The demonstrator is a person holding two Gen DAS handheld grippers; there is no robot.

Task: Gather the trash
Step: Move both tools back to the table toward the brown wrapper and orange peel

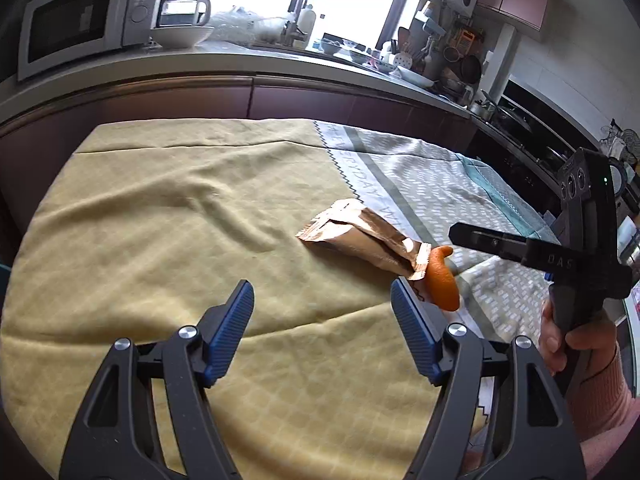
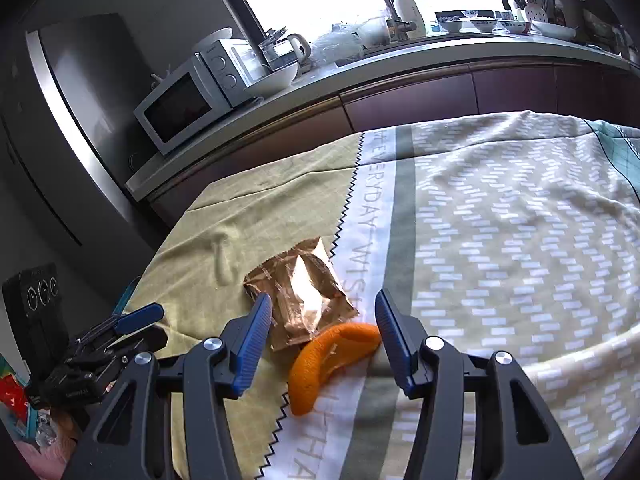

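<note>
A crumpled brown wrapper (image 1: 360,240) (image 2: 300,300) lies mid-table, where the yellow cloth meets the patterned one. A curved piece of orange peel (image 1: 442,280) (image 2: 324,356) lies against its near end. My right gripper (image 2: 322,300) hovers over both, open; the peel sits low between its blue fingers and the pads do not press on it. My left gripper (image 1: 322,300) is open over bare yellow cloth, with the wrapper and peel ahead to its right and nothing between its fingers. In the right wrist view, the left gripper's blue finger (image 2: 140,317) shows at lower left.
A table under a yellow cloth (image 1: 160,240) and a grey-white patterned cloth (image 2: 520,240). Behind it runs a kitchen counter (image 1: 280,60) with a microwave (image 1: 80,20) (image 2: 180,112), kettle and bowls. A hand (image 1: 568,344) in a pink sleeve holds the right tool. A dark fridge (image 2: 80,100) stands left.
</note>
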